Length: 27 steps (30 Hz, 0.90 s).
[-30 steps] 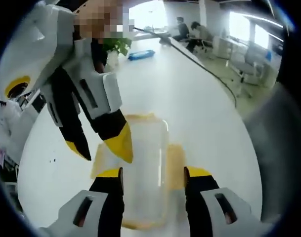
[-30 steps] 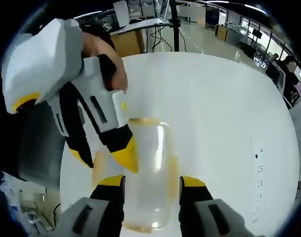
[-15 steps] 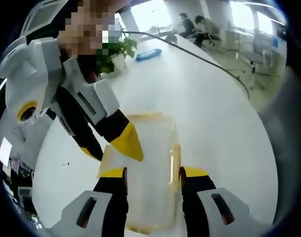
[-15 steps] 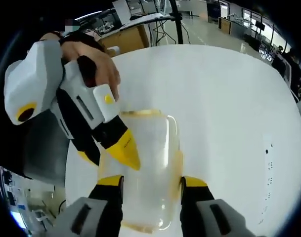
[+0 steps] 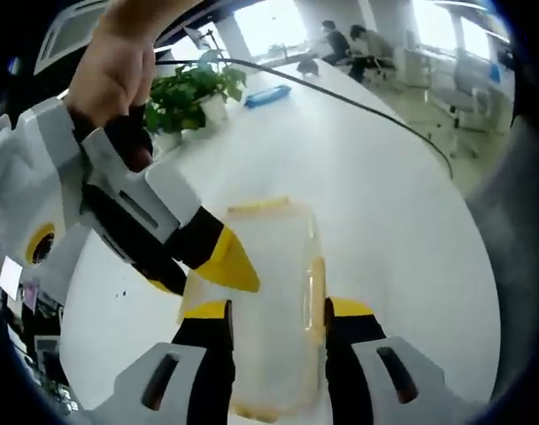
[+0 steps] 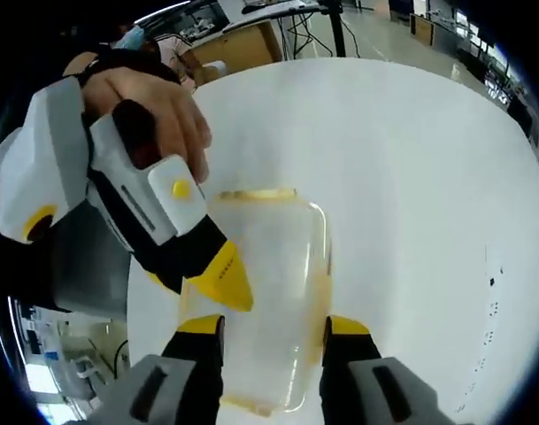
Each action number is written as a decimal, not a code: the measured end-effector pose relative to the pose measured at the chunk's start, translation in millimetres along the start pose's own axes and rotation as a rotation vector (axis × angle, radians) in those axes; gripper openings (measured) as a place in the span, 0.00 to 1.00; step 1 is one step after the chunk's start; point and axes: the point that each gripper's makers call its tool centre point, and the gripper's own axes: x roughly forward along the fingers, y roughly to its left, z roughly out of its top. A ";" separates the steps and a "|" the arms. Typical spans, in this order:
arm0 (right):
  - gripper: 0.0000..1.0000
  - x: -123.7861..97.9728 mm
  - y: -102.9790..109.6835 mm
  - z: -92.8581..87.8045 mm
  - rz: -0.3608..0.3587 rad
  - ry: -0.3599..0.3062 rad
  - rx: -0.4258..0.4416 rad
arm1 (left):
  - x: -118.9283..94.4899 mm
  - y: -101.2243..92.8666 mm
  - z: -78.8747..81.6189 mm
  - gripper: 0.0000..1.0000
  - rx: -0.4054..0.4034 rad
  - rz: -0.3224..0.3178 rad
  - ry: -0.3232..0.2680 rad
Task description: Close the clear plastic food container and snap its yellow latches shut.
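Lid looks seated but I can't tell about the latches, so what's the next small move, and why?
Probably press down on the long-side yellow latch with the left claw. The clear container sits between both open claws on the white table, lid on, and that latch seems to stand out from the wall. The right claw also straddles it.

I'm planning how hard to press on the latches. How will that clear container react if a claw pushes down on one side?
The clear container looks thin-walled and empty, so it is probably light and may slide on the smooth white table. Its low, flat shape suggests it won't tip easily. The lid may flex slightly; bracing with the left claw seems wise.
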 end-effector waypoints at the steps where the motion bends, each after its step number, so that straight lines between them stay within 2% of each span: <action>1: 0.41 -0.5 -1.6 0.4 -0.003 -0.007 0.004 | 3.6 3.5 4.5 0.34 0.034 0.028 -0.018; 2: 0.41 -0.7 -0.9 0.5 -0.003 -0.014 0.010 | 1.4 0.3 -0.8 0.34 0.017 0.025 0.014; 3: 0.41 -0.6 -1.0 0.0 -0.004 -0.018 0.013 | 2.0 -0.5 2.0 0.34 0.020 0.008 0.001; 10: 0.42 -0.7 -1.1 1.9 -0.004 -0.018 0.029 | -0.2 -5.5 3.7 0.35 0.035 -0.004 -0.011; 11: 0.42 -0.6 -1.1 1.7 -0.006 -0.017 0.034 | -0.9 -6.4 3.2 0.35 0.043 -0.012 -0.014; 12: 0.42 0.0 1.3 2.0 -0.004 -0.014 0.046 | -1.2 -13.1 5.4 0.35 0.098 -0.048 -0.028; 14: 0.42 -0.2 1.2 1.6 -0.011 -0.019 0.053 | -3.1 -11.6 3.1 0.36 0.062 -0.038 -0.038; 20: 0.44 -0.5 -0.3 1.7 0.005 -0.023 0.072 | -3.0 -13.8 3.9 0.37 0.097 -0.034 -0.027; 23: 0.46 0.0 -0.1 5.0 -0.001 -0.023 0.051 | -3.6 -13.1 2.3 0.38 0.138 -0.037 -0.027; 25: 0.51 -1.2 -5.5 5.9 -0.036 -0.016 0.028 | -5.3 -13.4 2.2 0.39 0.140 -0.048 -0.025; 27: 0.54 -2.9 -3.5 6.9 -0.025 -0.015 0.028 | -8.5 -15.2 4.3 0.44 0.135 -0.063 -0.019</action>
